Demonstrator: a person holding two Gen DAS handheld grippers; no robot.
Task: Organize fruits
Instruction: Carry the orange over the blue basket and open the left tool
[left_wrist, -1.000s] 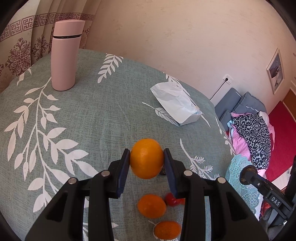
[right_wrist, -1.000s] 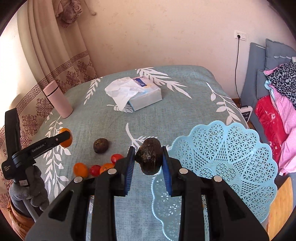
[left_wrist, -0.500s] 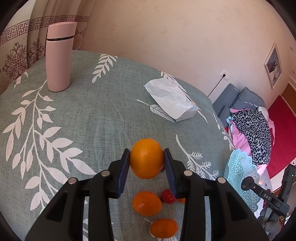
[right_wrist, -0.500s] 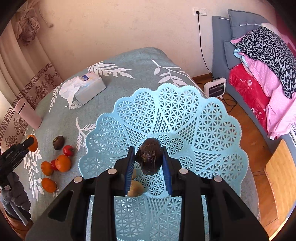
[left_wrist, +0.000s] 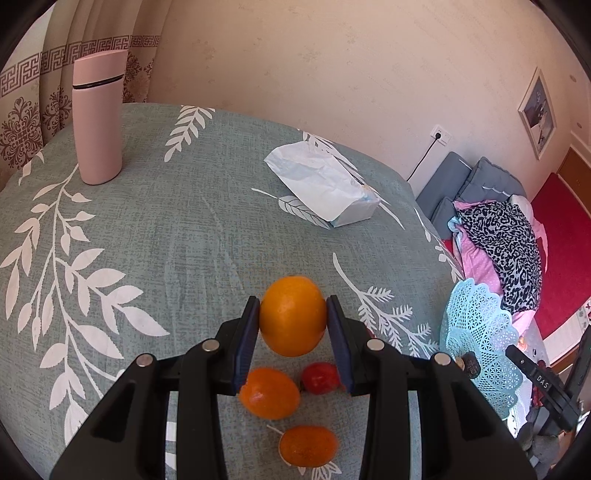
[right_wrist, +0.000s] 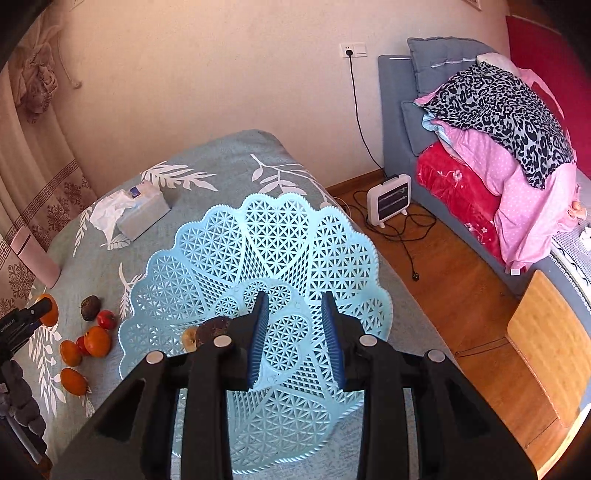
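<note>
The left gripper is clamped on an orange, held above the table, with two smaller oranges and a red fruit beneath it. The right gripper hangs over the blue basket with its jaws apart and nothing between them; a dark fruit lies in the basket just to its left. The step in hand looks like loading the basket: next the orange should travel rightward over the rim, low enough not to bounce out
</note>
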